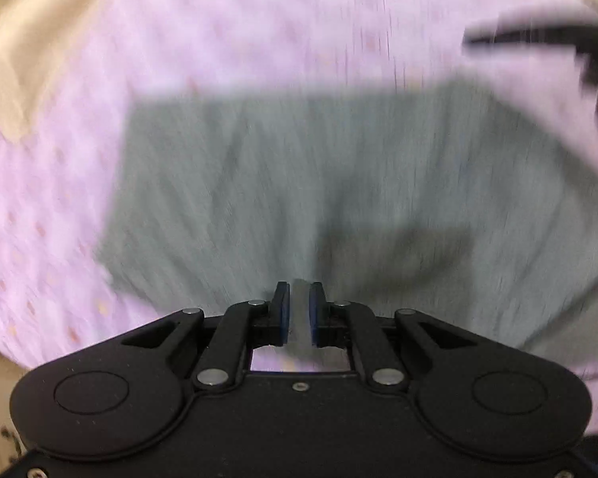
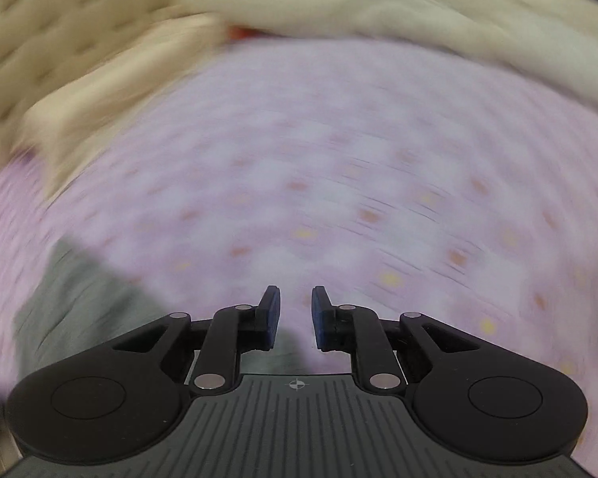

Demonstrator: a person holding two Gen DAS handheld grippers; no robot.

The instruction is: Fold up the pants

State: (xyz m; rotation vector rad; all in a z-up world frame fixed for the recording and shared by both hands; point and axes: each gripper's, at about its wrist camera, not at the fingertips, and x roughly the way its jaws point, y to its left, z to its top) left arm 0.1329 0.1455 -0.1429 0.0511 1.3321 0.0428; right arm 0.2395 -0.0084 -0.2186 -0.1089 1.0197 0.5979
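Left wrist: left gripper (image 1: 299, 310) narrowly parted above grey pants (image 1: 339, 183); empty.

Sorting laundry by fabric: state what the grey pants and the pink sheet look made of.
Grey pants: matte, soft knit or cotton-like cloth, lying limp; blur hides the weave. Pink sheet: thin matte woven cotton by the look, printed with small dots.

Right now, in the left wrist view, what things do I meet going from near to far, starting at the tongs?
Left tongs → grey pants → pink patterned bedsheet. The cream blanket lies at the far left and the other tongs at the far right.
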